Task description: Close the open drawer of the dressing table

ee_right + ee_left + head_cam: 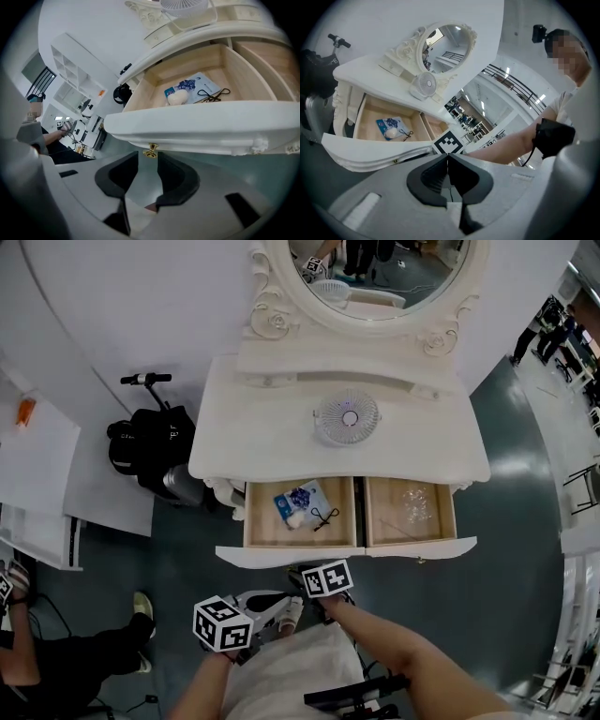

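Right claw (147,161): released, empty, just short of brass knob (150,151)
Left claw (448,158): clenched, empty
Drawer (281,554): open, well out from table (272,442)
Done: nothing yet
Remaining: whole push in

Bright, even light; white dressing table (272,442) nearly overexposed; gripper views bulge, corners black.
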`<state>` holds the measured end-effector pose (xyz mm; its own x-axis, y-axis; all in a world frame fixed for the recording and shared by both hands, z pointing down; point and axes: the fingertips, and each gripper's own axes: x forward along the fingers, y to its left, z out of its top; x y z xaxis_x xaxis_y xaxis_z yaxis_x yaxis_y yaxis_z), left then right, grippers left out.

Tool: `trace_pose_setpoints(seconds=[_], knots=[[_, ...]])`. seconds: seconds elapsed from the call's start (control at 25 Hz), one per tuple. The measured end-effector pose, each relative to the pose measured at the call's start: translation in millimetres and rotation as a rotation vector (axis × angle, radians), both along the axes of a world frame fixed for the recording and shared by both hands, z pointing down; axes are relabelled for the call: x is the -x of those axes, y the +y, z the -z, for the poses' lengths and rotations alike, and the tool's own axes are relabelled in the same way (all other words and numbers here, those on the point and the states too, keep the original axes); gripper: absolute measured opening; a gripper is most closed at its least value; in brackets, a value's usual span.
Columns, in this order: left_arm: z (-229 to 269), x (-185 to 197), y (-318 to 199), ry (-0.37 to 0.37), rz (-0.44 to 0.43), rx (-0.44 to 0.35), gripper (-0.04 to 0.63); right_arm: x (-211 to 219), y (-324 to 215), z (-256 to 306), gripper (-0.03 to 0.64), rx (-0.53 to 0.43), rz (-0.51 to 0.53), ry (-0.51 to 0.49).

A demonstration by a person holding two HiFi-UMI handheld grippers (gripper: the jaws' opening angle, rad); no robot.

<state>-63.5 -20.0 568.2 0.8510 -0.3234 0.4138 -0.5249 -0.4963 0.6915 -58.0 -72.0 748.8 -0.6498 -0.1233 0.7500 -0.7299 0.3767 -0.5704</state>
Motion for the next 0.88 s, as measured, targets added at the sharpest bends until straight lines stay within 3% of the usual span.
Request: trace_pose_setpoints(seconds=[0.2,0.88], knots=[[-11,-2,3,-0.032,-0.015,0.044,0.011,4,-4,-7,0.135,0.011,-0.014,0.002],[-19,-1,2,-0.012,-0.013,0.081,0.011,9,-9,-13,0.123,0.025,0.041,0.024]])
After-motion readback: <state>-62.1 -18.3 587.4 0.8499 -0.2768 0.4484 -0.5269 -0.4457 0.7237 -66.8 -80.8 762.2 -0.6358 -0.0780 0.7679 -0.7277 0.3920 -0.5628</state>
